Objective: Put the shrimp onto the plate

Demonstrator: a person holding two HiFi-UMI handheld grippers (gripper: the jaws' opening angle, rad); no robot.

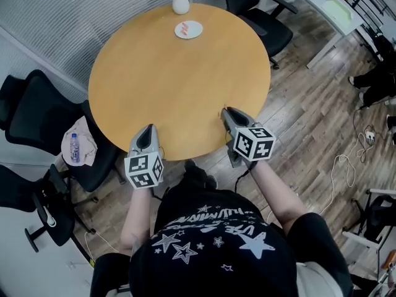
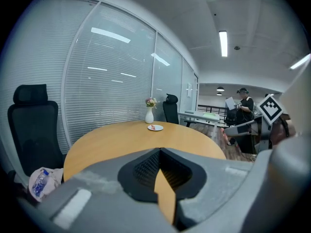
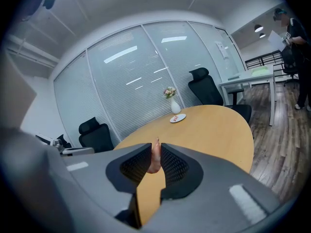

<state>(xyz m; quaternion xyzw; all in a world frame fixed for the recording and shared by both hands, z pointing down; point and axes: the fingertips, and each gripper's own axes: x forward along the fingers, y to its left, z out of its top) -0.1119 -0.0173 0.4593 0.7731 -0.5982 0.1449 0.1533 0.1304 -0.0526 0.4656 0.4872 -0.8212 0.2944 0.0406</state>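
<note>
A pale pink shrimp (image 3: pixel 155 155) is pinched upright between the pads of my right gripper (image 3: pixel 155 148), which is shut on it. That gripper (image 1: pixel 228 112) sits over the near right edge of the round wooden table (image 1: pixel 154 85). The white plate (image 1: pixel 189 30) lies on the far side of the table beside a white vase (image 1: pixel 180 2), and another pink shrimp (image 1: pixel 185 29) lies on it. The right gripper view shows the plate (image 3: pixel 178 118) far ahead. My left gripper (image 1: pixel 147 130) rests at the near left edge, its jaws (image 2: pixel 159 152) shut with nothing held.
Black office chairs (image 1: pixel 258 17) ring the table. One at the left (image 1: pixel 37 122) carries a cloth and a water bottle (image 1: pixel 74 148). A white desk (image 1: pixel 328 8) stands at the back right. A person (image 2: pixel 244 106) stands far off. Cables (image 1: pixel 346 163) lie on the wood floor.
</note>
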